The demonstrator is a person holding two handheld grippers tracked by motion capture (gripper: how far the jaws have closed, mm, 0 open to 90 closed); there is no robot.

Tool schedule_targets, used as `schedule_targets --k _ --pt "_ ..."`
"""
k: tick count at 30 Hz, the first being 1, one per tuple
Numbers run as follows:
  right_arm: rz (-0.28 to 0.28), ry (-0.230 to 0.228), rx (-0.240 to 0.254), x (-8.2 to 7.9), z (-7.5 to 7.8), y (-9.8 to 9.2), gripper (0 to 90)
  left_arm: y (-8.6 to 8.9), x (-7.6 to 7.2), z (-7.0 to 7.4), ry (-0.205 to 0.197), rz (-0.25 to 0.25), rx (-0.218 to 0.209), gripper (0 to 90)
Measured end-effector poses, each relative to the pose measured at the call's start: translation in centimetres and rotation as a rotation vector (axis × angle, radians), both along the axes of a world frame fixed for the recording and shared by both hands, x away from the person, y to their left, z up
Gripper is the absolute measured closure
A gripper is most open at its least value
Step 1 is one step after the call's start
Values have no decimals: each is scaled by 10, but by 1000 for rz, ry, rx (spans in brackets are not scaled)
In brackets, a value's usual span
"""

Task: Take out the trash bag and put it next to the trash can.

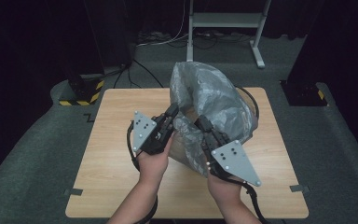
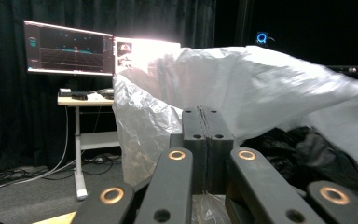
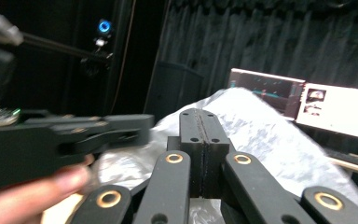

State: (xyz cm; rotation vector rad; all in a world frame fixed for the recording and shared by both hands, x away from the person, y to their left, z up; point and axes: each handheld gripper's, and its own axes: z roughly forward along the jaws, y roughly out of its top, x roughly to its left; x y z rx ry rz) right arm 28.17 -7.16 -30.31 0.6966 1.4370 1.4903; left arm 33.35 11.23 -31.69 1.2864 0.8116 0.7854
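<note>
Dark curtains all round, grey carpet underfoot, and a light wooden table (image 1: 121, 154) in the middle of the high view, where a big crumpled bag of translucent grey plastic film (image 1: 214, 102) stands puffed up on the far half of the tabletop. Both hands are in on it: the left gripper (image 1: 171, 111) reaches up to the bag's near left edge, the right gripper (image 1: 200, 122) comes in just beside it on the bag's front, and the two sets of black tips sit close together with film bunched between and around them. Left gripper view: jaws pressed flat together, seam tight, a fold of the film (image 2: 242, 93) rising right behind them and a scrap of it (image 2: 205, 210) showing at their base; whether film is actually pinched between the pads can't be told. Right gripper view: same story, the right gripper's jaws closed tight (image 3: 199, 116), white film (image 3: 270, 140) billowing beyond, and the left gripper (image 3: 60, 135) blurred across the left side with a fingertip (image 3: 37, 191) below it. Lit monitors (image 2: 67, 46) glow on a desk behind.
</note>
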Motion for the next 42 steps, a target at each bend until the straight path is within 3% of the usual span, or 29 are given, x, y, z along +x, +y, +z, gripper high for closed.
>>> schedule_targets --k 7,13,14,16,17,18,21,22,23,25,26,27,28,29,31,32,38,42 --pt "46 65 -59 4 -31 30 900 4 -1 -5 9 -5 1 889" --pt "47 98 -66 10 -47 34 900 7 -1 -9 22 -24 3 868" --pt "46 96 -66 11 -48 34 900 7 -1 -9 22 -24 3 842" --pt "44 96 -64 11 -48 33 900 14 -4 -8 20 -26 -38 747" --pt "44 96 -64 11 -48 33 900 14 -4 -8 20 -26 -38 661" --pt "43 96 -64 13 -48 33 899 20 -6 -6 22 -45 -86 534" --pt "44 95 -63 13 -48 33 899 20 -5 -4 43 -40 -90 323" --pt "41 92 -67 14 -49 34 899 17 0 -3 74 -51 -75 285" --pt "41 92 -67 14 -49 34 899 17 0 -3 74 -51 -75 264" --pt "41 93 -71 14 -51 34 899 12 12 -3 165 -77 -47 244" --pt "43 92 -72 14 -51 34 899 11 17 -4 214 -89 -68 239" --pt "44 94 -72 14 -52 35 899 13 21 -5 248 -110 -91 249" --pt "43 95 -75 14 -52 35 899 13 21 -5 248 -110 -91 295" --pt "45 95 -76 14 -52 35 899 13 29 -8 282 -127 -123 337" --pt "47 95 -78 14 -52 34 899 14 30 -9 290 -138 -102 372" --pt "49 98 -77 14 -52 33 898 13 31 -9 293 -154 -96 464" --pt "60 88 -64 10 -47 27 846 9 29 -6 266 -150 -72 662" --pt "63 76 -34 5 -39 19 792 6 28 -5 247 -137 -36 738"
